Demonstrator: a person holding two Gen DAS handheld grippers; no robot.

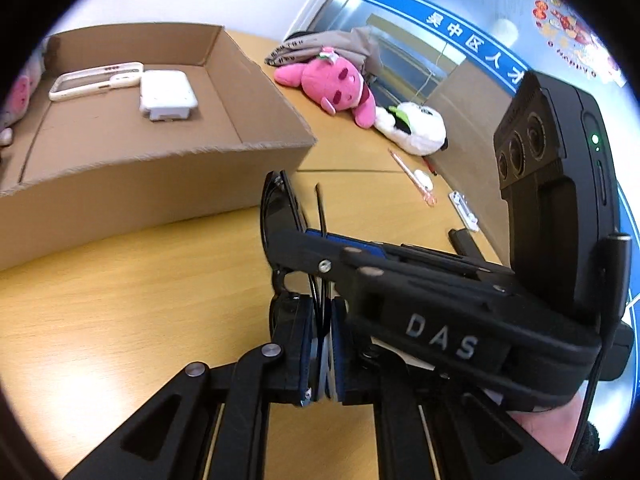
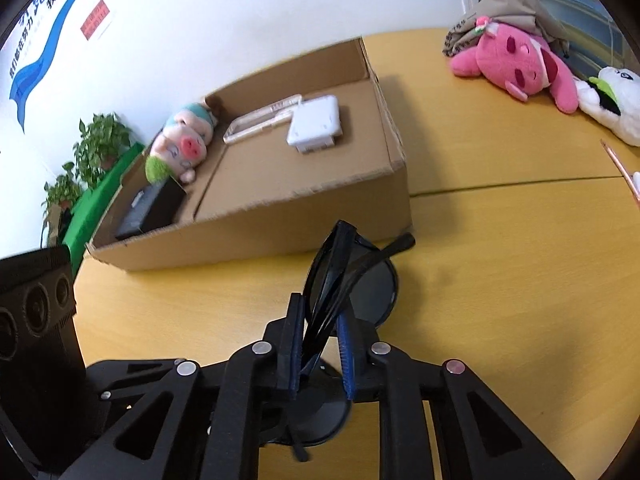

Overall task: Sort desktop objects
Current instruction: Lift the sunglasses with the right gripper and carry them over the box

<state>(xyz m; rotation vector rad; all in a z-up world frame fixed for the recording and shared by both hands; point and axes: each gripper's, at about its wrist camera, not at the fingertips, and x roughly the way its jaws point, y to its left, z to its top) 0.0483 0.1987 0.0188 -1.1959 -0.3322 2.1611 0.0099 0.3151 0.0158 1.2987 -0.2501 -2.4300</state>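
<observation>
Yellow desk by a white wall, cardboard box the landmark; folded sunglasses aloft just in front of its near wall.

Inside box, leftward: piglet plush, black case; further right: phone case, white adapter. Right of box: pink plush, white plush. Left gripper clenched on what looks like a thin temple arm; right gripper pinching the frame. Risks: opposed pulls twisting the hinge, pads scuffing a lens, thin arm slipping free short of the box.
</observation>
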